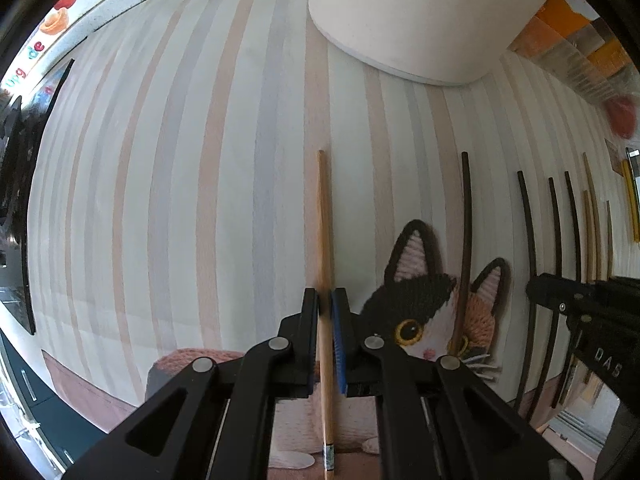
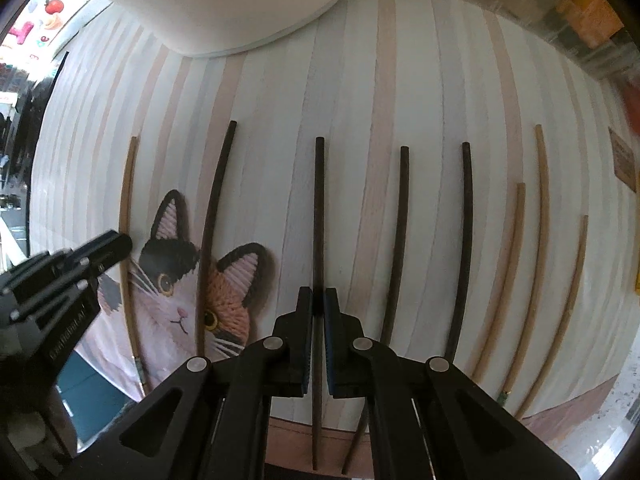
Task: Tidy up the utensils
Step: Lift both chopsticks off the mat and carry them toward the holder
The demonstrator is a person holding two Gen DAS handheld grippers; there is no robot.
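Note:
My left gripper [image 1: 325, 294] is shut on a light wooden chopstick [image 1: 324, 216] that lies lengthwise on the striped placemat [image 1: 180, 200]. My right gripper [image 2: 318, 294] is shut on a dark brown chopstick [image 2: 319, 208]. Several more dark chopsticks [image 2: 402, 216] and light ones [image 2: 540, 216] lie side by side to its right. One dark chopstick [image 2: 218, 184] lies across the embroidered cat [image 2: 172, 292]. The left gripper shows at the left edge of the right wrist view [image 2: 116, 246], around the light chopstick [image 2: 127, 200]. The right gripper body shows at the right of the left wrist view [image 1: 592, 312].
A white rounded container [image 1: 408, 20] stands at the far end of the placemat, also in the right wrist view [image 2: 224, 4]. Orange and yellow boxes [image 2: 592, 12] line the far right. A dark panel [image 1: 28, 208] stands at the left edge.

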